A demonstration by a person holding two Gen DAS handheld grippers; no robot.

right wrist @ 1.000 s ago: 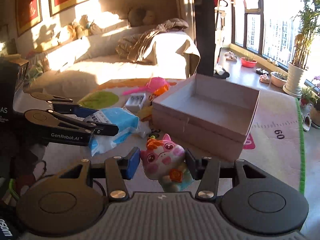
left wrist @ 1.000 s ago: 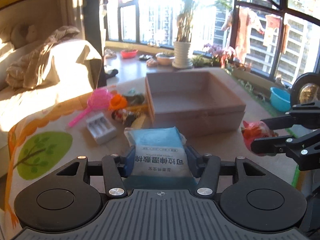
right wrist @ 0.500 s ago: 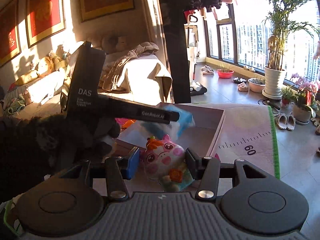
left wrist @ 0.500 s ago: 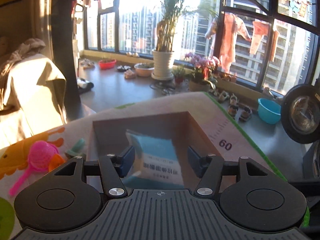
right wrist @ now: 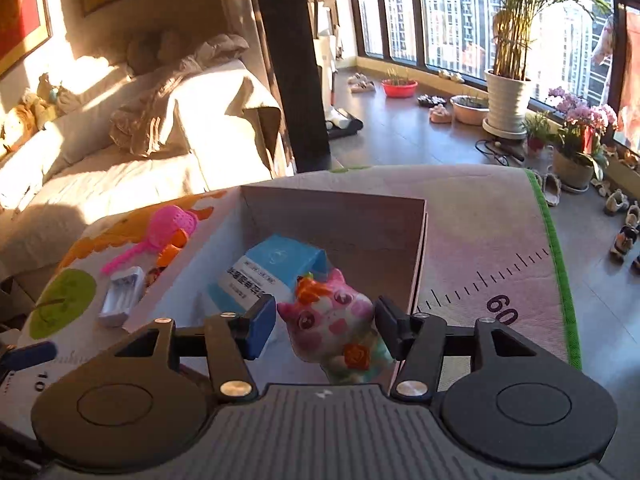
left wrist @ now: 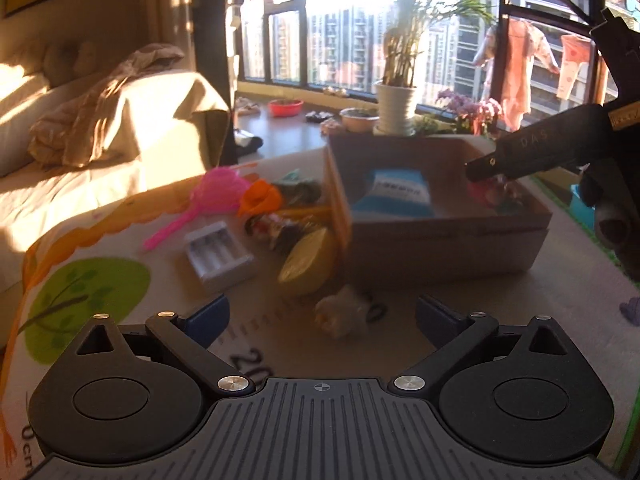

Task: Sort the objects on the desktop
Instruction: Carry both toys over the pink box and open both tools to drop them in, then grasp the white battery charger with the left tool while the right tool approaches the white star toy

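My left gripper (left wrist: 322,314) is open and empty, low over the mat in front of the cardboard box (left wrist: 444,248). A blue wipes pack (left wrist: 394,194) lies inside the box; it also shows in the right wrist view (right wrist: 272,276). My right gripper (right wrist: 326,322) holds a pink cat toy (right wrist: 336,320) between its pads, over the box's near right corner (right wrist: 418,268). In the left wrist view the right gripper (left wrist: 480,168) reaches over the box from the right, with the toy (left wrist: 490,192) below its tip.
Left of the box on the play mat lie a pink scoop (left wrist: 208,200), an orange piece (left wrist: 260,200), a grey battery case (left wrist: 218,256), a yellow item (left wrist: 308,262) and a small pale figure (left wrist: 342,316). A sofa (left wrist: 100,152) stands left; plant pots stand by the window.
My left gripper has opened, left the wipes pack in the box and pulled back over the mat. My right gripper has carried the cat toy over the box.
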